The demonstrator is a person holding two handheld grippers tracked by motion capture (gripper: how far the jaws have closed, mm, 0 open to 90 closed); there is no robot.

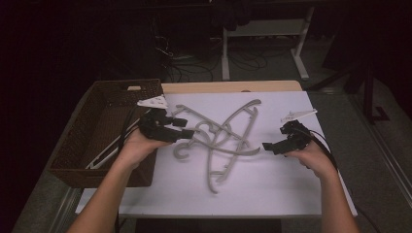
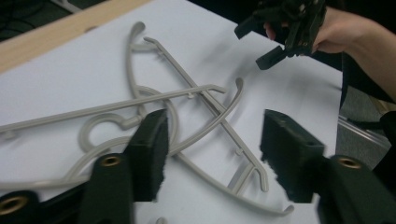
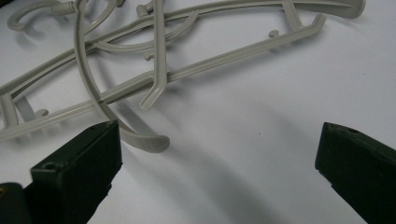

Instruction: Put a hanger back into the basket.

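A tangle of grey plastic hangers lies in the middle of the white tabletop. My left gripper hovers at the pile's left edge, near a hanger hook. In the left gripper view the hanger bars cross beneath the left gripper, whose jaws stand apart with no pad pressing on them. My right gripper is held just right of the pile, open wide. In the right gripper view, bare table lies under the right gripper and a curved hanger end sits beside its left jaw.
A dark wicker basket stands at the table's left side, right behind my left hand, with pale rods lying in it. A wooden strip borders the far edge. The other hand's gripper shows in the left gripper view.
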